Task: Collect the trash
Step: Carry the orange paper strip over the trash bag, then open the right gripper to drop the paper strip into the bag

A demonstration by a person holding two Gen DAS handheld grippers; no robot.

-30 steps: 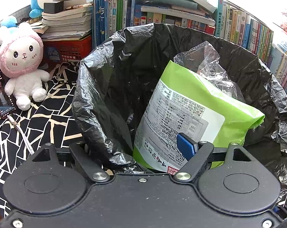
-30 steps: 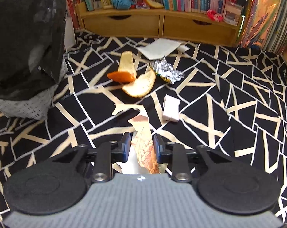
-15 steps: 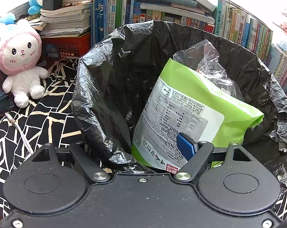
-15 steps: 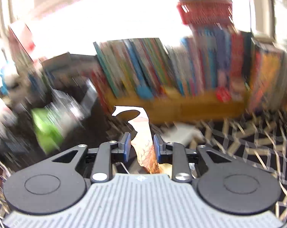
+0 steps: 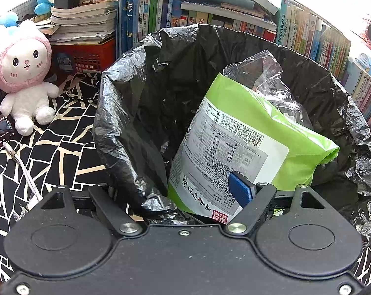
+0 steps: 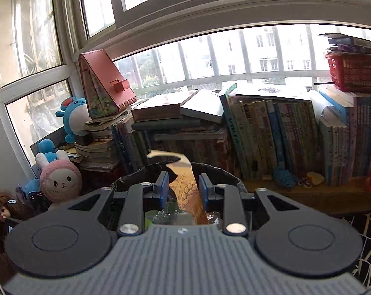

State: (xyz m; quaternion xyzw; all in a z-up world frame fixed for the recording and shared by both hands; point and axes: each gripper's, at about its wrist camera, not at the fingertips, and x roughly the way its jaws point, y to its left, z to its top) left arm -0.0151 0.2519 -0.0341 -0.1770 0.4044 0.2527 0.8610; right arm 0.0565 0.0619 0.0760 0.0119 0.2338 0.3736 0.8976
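Our right gripper (image 6: 181, 190) hangs over the bin (image 6: 224, 172), jaws opening around the wrapper (image 6: 185, 184). We let it fall clear inside while our left gripper (image 5: 175, 196), spread wide, steadies the bin's rim.

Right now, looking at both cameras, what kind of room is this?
Most likely a home study or a child's bedroom. Rows of books are packed under a big window, plush toys such as a pink bunny sit beside them, and a lined trash bin stands on a patterned cloth.
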